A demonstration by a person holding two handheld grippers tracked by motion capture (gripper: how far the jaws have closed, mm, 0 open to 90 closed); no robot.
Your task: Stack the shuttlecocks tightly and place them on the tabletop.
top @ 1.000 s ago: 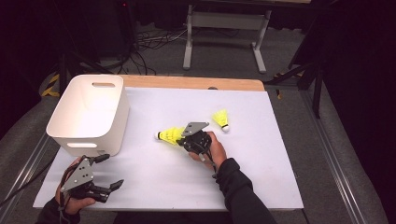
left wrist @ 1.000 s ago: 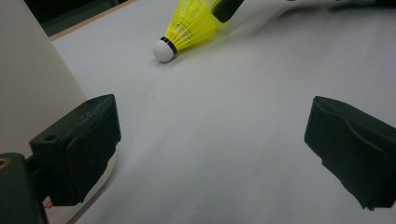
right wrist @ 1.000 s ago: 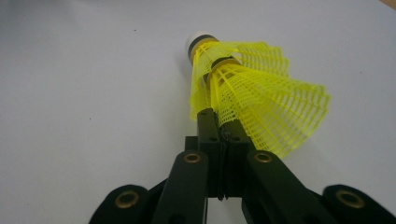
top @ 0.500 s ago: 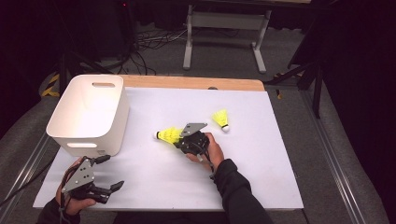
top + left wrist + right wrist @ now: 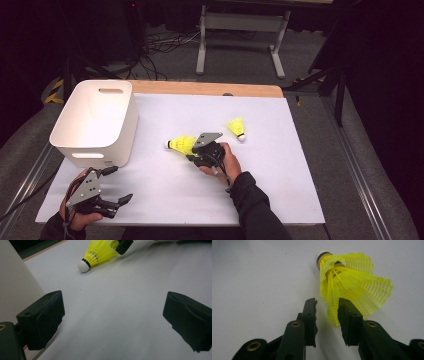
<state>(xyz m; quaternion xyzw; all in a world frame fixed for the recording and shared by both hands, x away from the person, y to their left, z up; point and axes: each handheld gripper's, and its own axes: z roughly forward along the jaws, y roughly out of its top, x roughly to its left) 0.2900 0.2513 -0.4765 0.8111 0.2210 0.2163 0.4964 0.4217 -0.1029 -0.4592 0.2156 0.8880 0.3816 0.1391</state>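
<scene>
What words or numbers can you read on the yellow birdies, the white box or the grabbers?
None can be read.
Shuttlecock by the right gripper: no print.
Second shuttlecock: too small to tell.
White bin: plain walls.
Left gripper: a tiny red mark near its jaw, unreadable.

1. My high view looks forward and down on the whole table (image 5: 280, 195).
2. My left gripper view sits low, facing the yellow shuttlecock (image 5: 100, 252) at upper centre.
3. My right gripper view sees that shuttlecock (image 5: 352, 282) close up.
</scene>
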